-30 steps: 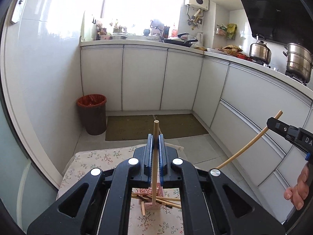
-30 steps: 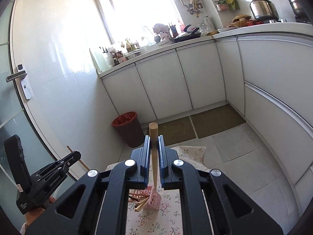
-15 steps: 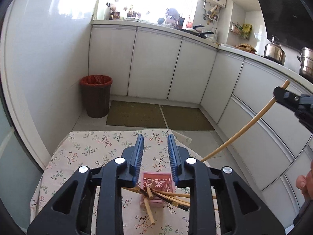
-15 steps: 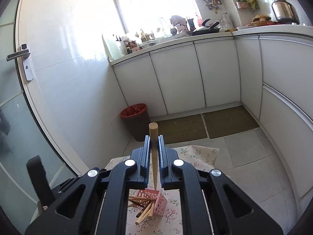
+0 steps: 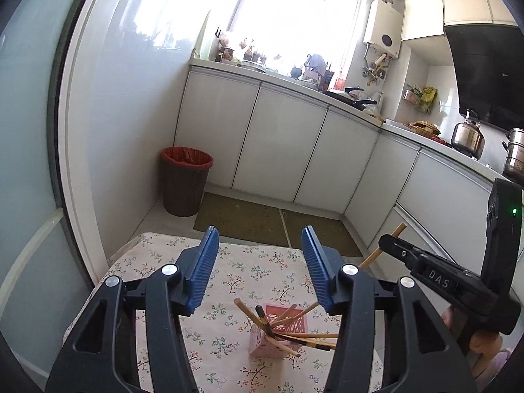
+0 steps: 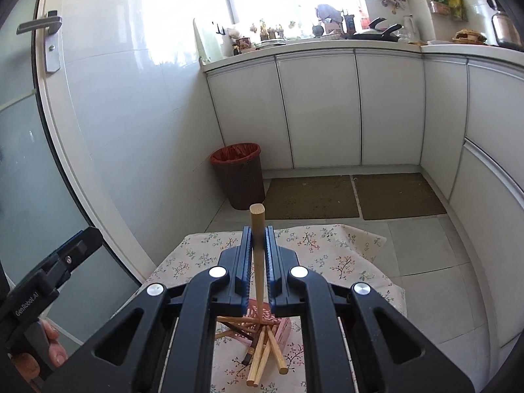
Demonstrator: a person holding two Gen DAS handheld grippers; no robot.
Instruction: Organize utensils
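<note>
A small table (image 5: 157, 255) under a floral cloth stood on the kitchen floor, with a red-lined bin (image 5: 185, 180) beyond it at about eleven o'clock in the left wrist view. On the cloth sat the pink holder (image 5: 285, 319), upright and already bristling with wooden chopsticks (image 5: 294, 314) that splayed out of it toward three and five o'clock.

The left gripper (image 5: 260, 268) hung above the cloth with its jaws apart and nothing between them; they had just been opening, so its own stick looked to be among those in the holder. From it the holder lay low at six o'clock, just under and between the blue pads.

The right gripper (image 6: 257, 262) was clamped on a single chopstick (image 6: 257, 229). In its own view the stick ran nearly upright, from its thick butt at twelve o'clock down through the pads to a tip at six o'clock, which seemed to be just over or touching the holder (image 6: 262, 314); which of the two could not be told. In the left wrist view the same stick (image 5: 381, 245) slanted from two o'clock down toward the holder.

So the coming move appeared to belong to the right hand, the only one carrying anything and the one lined up end-on with the holder's mouth. The stick's long axis already pointed into the opening; what mattered was keeping that line while lowering, since the splayed sticks crowded the near side.
</note>
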